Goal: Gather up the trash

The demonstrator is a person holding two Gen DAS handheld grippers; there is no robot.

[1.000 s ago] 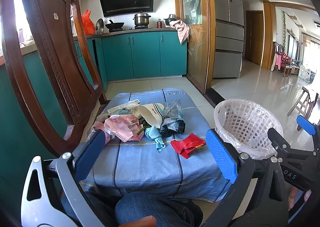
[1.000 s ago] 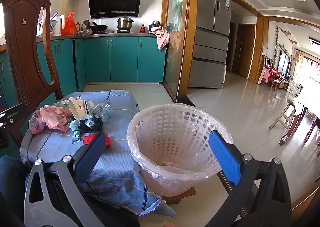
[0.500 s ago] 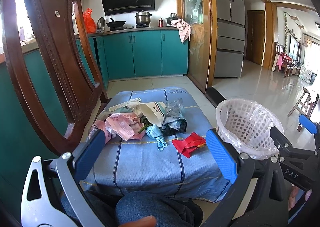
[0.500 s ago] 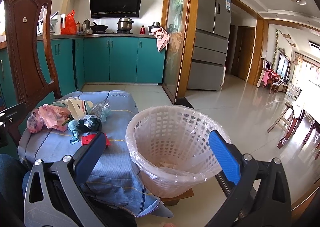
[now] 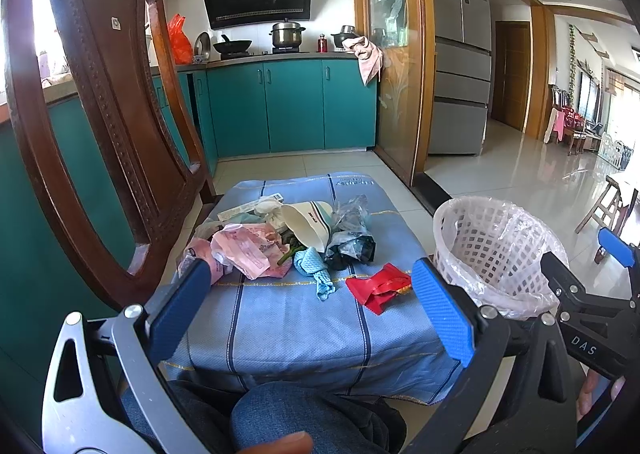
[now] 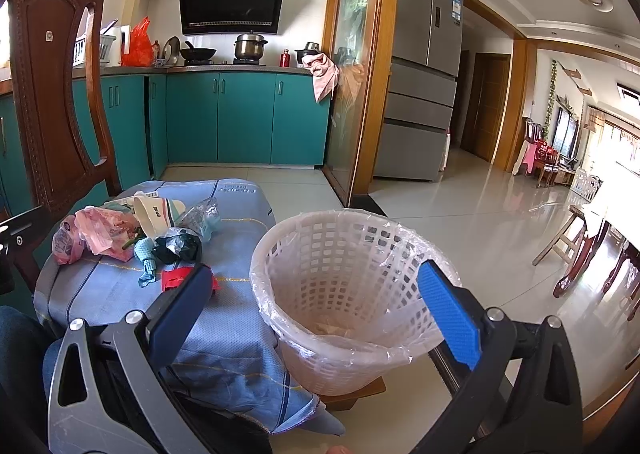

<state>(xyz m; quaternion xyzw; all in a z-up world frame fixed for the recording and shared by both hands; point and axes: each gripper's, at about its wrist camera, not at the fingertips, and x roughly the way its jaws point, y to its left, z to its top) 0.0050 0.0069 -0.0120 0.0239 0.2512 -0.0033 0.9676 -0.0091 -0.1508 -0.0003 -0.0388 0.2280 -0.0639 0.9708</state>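
While both grippers gape, red wrapper [image 5: 379, 289] near cloth [image 5: 280, 326] edge, basket [image 6: 344, 294] beside.

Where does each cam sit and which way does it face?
Left wrist: on the left claw, open, facing the trash pile on the blue striped cloth; denim-clad knee and right claw's arm show.
Right wrist: on the right claw, open, facing the white lattice plastic basket; a denim sliver shows at far left.
Shared: basket, cloth, red crumpled wrapper, carved wooden chair, teal kitchen cabinets.
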